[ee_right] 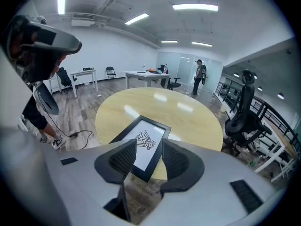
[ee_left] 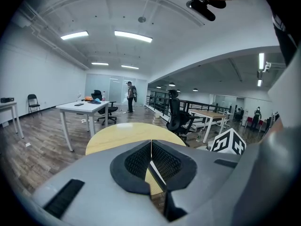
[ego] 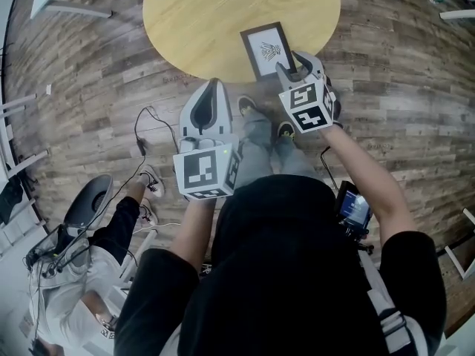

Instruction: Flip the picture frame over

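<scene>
The black-rimmed rectangular picture frame (ego: 267, 49) lies flat at the near edge of the round pale-wood surface (ego: 185, 21), its white face with a small black drawing turned up. Neither tool grips it, so the flip looks either finished or not yet begun, and which of the two cannot be told from how it lies. The right tool (ee_right: 149, 144) hangs just short of the frame's near end with its jaws wide and the pads clear of it, while the left tool (ee_left: 151, 142) is closed on nothing, beside it and off the surface.
</scene>
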`<state>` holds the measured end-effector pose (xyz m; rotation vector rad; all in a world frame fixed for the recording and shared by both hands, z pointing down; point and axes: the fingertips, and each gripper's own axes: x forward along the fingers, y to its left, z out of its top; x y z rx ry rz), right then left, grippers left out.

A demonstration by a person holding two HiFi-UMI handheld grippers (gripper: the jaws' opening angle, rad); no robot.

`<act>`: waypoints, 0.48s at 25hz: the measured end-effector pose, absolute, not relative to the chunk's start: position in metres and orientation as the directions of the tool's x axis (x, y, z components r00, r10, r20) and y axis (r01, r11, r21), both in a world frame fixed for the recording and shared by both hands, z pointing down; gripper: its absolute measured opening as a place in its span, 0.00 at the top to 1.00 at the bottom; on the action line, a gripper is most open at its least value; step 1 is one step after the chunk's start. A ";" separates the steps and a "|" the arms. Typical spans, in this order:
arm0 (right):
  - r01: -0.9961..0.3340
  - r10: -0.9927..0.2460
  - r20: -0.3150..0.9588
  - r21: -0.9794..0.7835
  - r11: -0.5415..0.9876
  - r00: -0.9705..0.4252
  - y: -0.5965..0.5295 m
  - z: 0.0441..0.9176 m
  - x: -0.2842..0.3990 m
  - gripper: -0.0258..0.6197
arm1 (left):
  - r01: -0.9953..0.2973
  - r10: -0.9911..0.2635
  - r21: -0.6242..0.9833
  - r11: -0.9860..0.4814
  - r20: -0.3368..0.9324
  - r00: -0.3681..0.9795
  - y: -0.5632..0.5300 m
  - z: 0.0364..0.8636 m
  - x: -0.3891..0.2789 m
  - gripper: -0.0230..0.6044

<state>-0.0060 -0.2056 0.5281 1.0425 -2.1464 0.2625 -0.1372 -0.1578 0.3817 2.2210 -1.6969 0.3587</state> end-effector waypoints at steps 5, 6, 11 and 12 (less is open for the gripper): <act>-0.726 -0.650 0.632 0.194 0.660 -0.423 -0.205 0.501 -0.004 0.69 | -0.963 -0.890 0.094 -0.254 0.367 0.271 -0.155 0.371 -0.130 0.93; -0.722 -0.659 0.618 0.205 0.661 -0.429 -0.204 0.494 -0.003 0.69 | -0.963 -0.892 0.091 -0.255 0.361 0.271 -0.153 0.368 -0.127 0.93; -0.706 -0.689 0.555 0.237 0.668 -0.465 -0.196 0.456 0.001 0.70 | -0.963 -0.906 0.076 -0.258 0.326 0.269 -0.143 0.348 -0.115 0.93; -0.706 -0.694 0.542 0.238 0.667 -0.473 -0.193 0.448 0.002 0.70 | -0.964 -0.910 0.076 -0.253 0.319 0.264 -0.140 0.344 -0.113 0.93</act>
